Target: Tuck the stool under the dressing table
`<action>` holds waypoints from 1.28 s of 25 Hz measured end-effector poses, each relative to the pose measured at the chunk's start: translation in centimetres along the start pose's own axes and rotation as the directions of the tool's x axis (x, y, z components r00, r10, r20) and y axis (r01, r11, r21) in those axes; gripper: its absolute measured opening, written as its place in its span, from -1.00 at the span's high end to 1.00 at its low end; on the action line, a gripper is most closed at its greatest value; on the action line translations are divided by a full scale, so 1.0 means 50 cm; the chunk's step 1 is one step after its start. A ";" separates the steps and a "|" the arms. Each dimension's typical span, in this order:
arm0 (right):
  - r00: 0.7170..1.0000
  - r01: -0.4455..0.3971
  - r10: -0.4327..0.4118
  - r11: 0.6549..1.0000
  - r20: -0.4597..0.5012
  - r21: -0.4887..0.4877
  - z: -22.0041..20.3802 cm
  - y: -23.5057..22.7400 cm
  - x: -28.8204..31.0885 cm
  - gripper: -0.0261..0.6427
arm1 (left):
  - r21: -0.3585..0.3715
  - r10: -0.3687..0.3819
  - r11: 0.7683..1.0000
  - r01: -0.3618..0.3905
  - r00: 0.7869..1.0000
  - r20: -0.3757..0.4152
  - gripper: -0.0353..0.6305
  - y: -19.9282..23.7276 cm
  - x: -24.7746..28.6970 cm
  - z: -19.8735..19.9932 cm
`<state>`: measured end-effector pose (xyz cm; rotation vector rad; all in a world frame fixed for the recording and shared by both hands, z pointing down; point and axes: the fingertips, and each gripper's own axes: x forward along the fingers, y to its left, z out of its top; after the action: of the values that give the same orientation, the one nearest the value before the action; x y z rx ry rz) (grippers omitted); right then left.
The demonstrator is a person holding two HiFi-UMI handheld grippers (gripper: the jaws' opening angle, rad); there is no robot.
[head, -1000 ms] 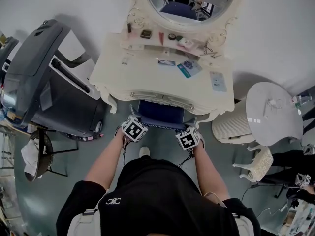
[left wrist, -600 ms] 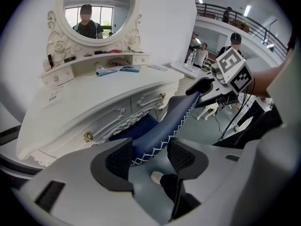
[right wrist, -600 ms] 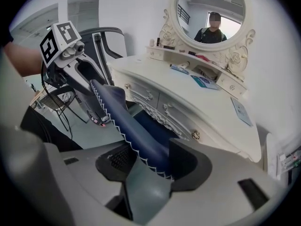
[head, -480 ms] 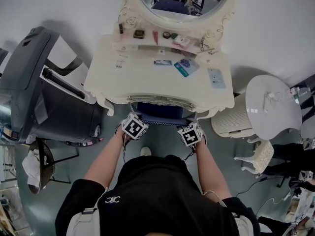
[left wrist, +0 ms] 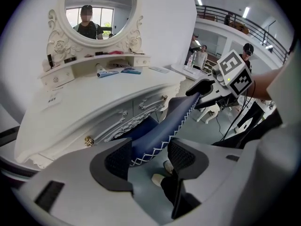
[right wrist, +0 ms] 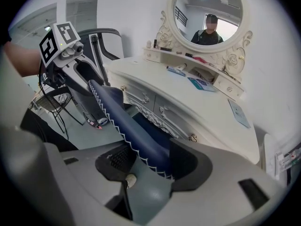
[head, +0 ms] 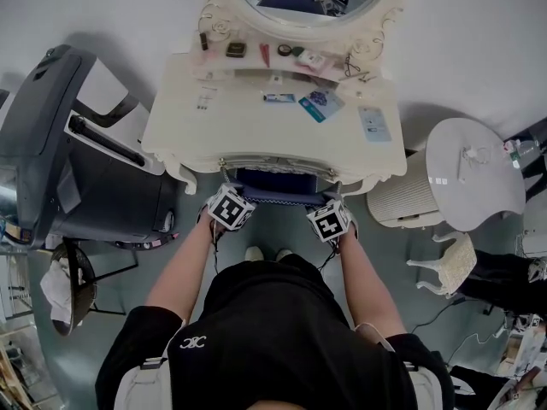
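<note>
The navy stool (head: 278,190) with white zigzag stitching sits mostly under the white dressing table (head: 256,135); only its near edge shows. My left gripper (head: 229,202) is at the stool's left end and my right gripper (head: 329,213) at its right end. In the left gripper view the seat edge (left wrist: 160,131) runs between the jaws of the left gripper (left wrist: 151,157), with floor showing beside one pad. In the right gripper view the seat (right wrist: 127,121) likewise lies between the jaws of the right gripper (right wrist: 150,166), with a gap at the left pad.
A large grey salon chair (head: 77,152) stands close on the left. A ribbed white bin (head: 410,212), a round white side table (head: 474,182) and a small white chair (head: 449,276) are on the right. The person's shoes (head: 265,253) are just behind the stool. Small items lie on the tabletop.
The stool has slid farther under the table, and both grippers moved with it toward the table. The person has stepped closer; both shoes now show.
</note>
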<state>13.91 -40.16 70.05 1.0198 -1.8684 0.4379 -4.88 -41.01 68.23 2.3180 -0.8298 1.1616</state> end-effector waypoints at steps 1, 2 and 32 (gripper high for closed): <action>1.000 0.004 -0.004 1.000 -0.002 -0.001 0.000 -0.001 0.001 0.27 | 0.001 0.010 1.000 -0.010 1.000 0.004 0.19 0.002 0.001 0.002; 1.000 0.005 -0.005 1.000 -0.004 -0.001 -0.002 0.000 0.001 0.27 | 0.001 0.017 1.000 -0.017 1.000 0.005 0.19 0.001 0.001 0.000; 0.808 0.055 -0.168 0.976 0.565 0.211 0.284 -0.039 -0.332 0.89 | -0.202 0.247 0.963 -0.177 0.876 0.415 0.87 -0.017 -0.247 0.221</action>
<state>11.17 -42.95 48.47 1.5120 -2.3178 0.2410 -3.88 -42.98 51.77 2.4309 -1.3149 0.6184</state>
